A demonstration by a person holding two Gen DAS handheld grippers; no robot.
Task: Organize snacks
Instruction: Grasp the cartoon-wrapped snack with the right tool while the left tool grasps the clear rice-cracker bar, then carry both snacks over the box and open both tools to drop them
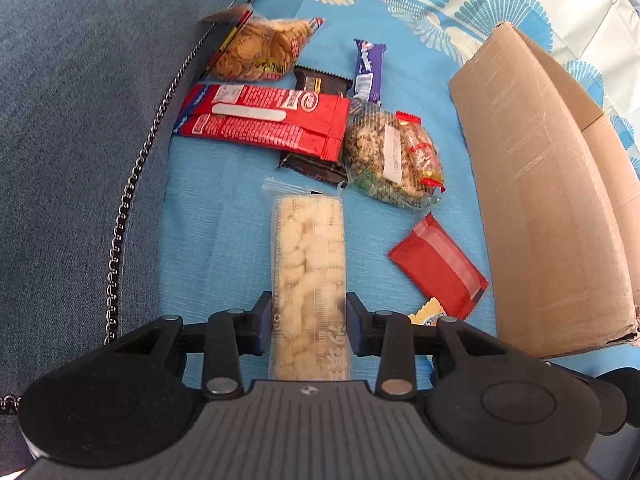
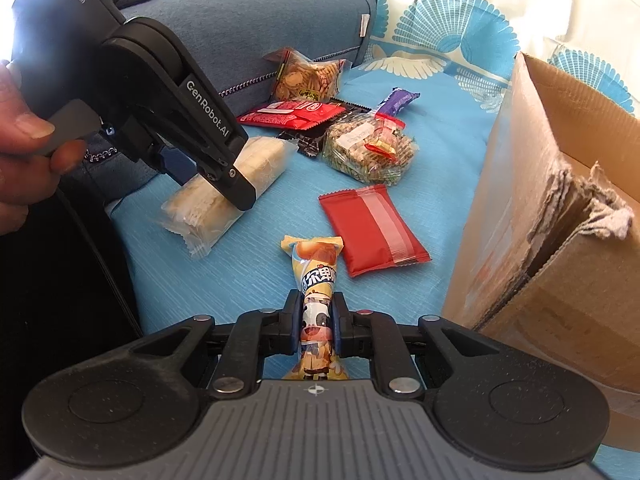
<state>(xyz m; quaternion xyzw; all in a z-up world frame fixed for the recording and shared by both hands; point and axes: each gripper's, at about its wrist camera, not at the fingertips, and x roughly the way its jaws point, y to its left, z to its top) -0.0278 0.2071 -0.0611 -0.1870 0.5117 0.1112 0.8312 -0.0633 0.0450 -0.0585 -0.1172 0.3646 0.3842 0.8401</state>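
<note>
Looking along your left gripper (image 1: 308, 322), you had its jaws clamped on the clear pack of pale biscuits (image 1: 308, 256), which lay lengthwise on the blue cloth (image 1: 216, 208) to the left of the cardboard box (image 1: 540, 200). Beyond that pack lay the long red packet (image 1: 264, 120), a bag of round biscuits (image 1: 256, 50), a purple bar (image 1: 369, 70) and a clear bag of mixed nuts (image 1: 380, 156); a small red pouch (image 1: 438, 266) sat nearest the box. From your right gripper (image 2: 316, 322), the jaws were pinched together on a yellow cartoon snack packet (image 2: 316, 276), held left of the box's (image 2: 560, 280) torn corner, with the red pouch (image 2: 372, 232) just beyond it. Your left hand (image 2: 24, 140) gripped the other tool's handle, farthest from the box.
</note>
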